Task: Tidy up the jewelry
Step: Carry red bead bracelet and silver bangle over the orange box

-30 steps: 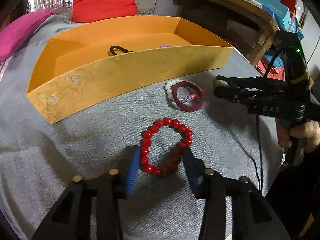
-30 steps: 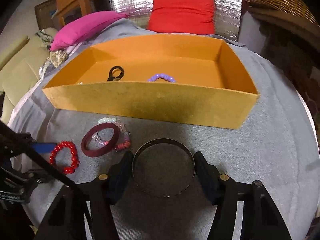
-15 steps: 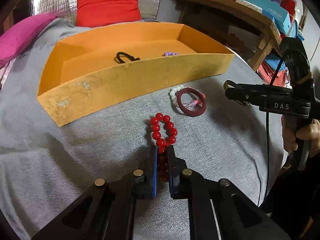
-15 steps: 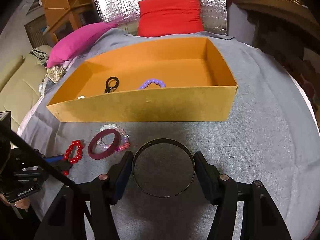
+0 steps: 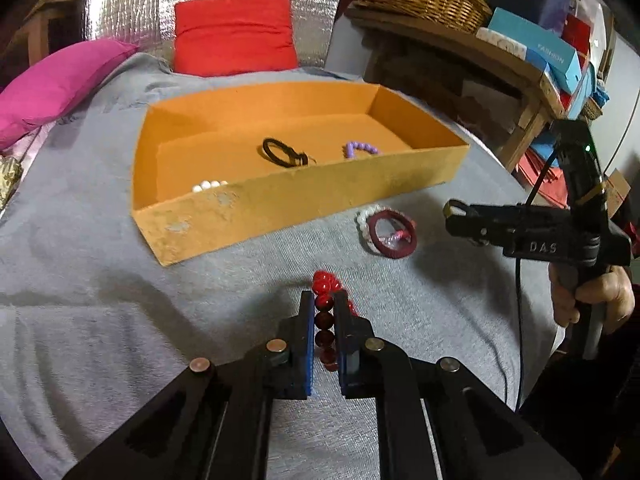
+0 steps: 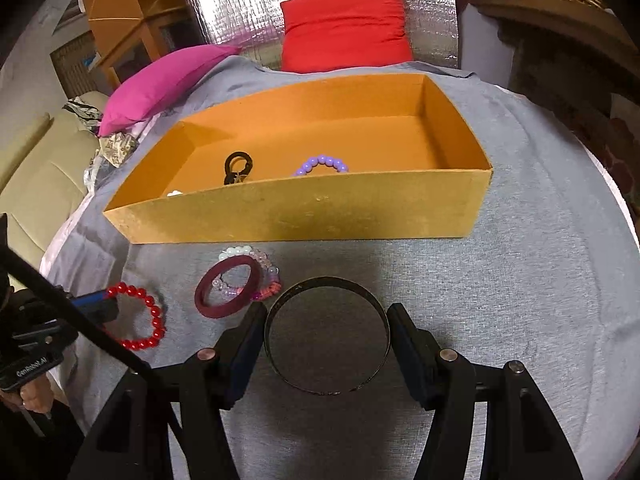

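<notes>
Red beads of a bracelet (image 5: 325, 322) sat clamped in the left gripper (image 5: 322, 312), low centre of the frame; the right gripper (image 6: 327, 336) pinched a dark bangle (image 6: 327, 336) below the orange box (image 6: 296, 216).

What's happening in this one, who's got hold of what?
A person holds a gripper in each hand and is sorting bracelets into an orange box on a grey cloth. The left gripper is shut on a red bead bracelet. The right gripper is closed on a dark metal bangle. A maroon bangle lying over a pale bead bracelet waits on the cloth. A black ring, a purple bead bracelet and some white beads are already in the box.
</notes>
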The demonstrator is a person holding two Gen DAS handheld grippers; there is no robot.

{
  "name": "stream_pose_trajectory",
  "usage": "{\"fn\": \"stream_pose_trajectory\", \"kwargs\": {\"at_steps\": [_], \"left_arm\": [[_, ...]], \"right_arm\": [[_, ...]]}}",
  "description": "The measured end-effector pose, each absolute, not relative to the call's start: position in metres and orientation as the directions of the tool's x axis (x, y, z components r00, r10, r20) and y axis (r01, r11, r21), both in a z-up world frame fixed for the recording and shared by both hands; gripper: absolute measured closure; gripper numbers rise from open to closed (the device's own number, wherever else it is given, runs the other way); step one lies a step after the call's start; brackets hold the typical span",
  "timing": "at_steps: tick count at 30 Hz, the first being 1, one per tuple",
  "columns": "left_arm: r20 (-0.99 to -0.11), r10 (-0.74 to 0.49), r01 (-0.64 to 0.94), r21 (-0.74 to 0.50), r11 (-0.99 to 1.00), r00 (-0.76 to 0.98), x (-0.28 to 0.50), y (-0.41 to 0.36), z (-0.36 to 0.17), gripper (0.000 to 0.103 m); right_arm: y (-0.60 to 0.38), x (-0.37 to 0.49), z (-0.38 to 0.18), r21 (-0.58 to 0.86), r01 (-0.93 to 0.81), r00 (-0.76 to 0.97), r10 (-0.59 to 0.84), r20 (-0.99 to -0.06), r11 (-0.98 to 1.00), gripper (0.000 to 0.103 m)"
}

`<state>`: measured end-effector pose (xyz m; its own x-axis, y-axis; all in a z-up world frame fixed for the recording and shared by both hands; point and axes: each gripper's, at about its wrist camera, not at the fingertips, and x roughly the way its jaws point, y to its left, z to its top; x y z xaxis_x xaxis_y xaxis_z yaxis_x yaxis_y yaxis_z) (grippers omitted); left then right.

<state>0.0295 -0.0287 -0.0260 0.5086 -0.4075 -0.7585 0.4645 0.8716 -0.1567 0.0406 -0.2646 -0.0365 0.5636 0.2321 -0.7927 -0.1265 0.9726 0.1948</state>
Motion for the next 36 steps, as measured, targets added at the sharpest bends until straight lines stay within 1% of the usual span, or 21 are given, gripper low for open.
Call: {"fn": "stream_pose_trajectory", "kwargs": {"at_steps": [8, 15, 23, 27, 32, 36], "left_arm": [[-0.713, -0.425, 0.468, -0.153, 0.871, 0.558, 0.021, -0.025, -0.003, 0.093], [-0.682, -0.390, 0.431, -0.120, 0.895, 0.619, 0.022, -0.025, 0.010, 0.093], [-0.635, -0.331, 0.394, -0.046, 0.918, 0.698, 0.026, -0.036, 0.028, 0.093], [-0.612, -0.316, 0.379, -0.029, 0.925, 0.725, 0.029, -0.040, 0.039, 0.093], [-0.588, -0.251, 0.328, 0.025, 0.944, 0.769, 0.033, -0.043, 0.050, 0.093], [-0.570, -0.218, 0.301, 0.054, 0.952, 0.792, 0.035, -0.044, 0.058, 0.094]], "right_arm": [[-0.252, 0.037, -0.033, 0.202, -0.158, 0.562, 0.256, -0.786, 0.966, 0.038], [-0.243, 0.027, -0.020, 0.233, -0.184, 0.591, 0.297, -0.750, 0.955, 0.038], [-0.244, 0.019, -0.004, 0.279, -0.171, 0.653, 0.321, -0.686, 0.945, 0.038], [-0.242, 0.016, 0.007, 0.307, -0.177, 0.694, 0.340, -0.634, 0.935, 0.038], [-0.240, 0.015, 0.019, 0.337, -0.194, 0.731, 0.365, -0.576, 0.921, 0.038], [-0.240, 0.016, 0.026, 0.345, -0.200, 0.746, 0.371, -0.553, 0.917, 0.038]]}}
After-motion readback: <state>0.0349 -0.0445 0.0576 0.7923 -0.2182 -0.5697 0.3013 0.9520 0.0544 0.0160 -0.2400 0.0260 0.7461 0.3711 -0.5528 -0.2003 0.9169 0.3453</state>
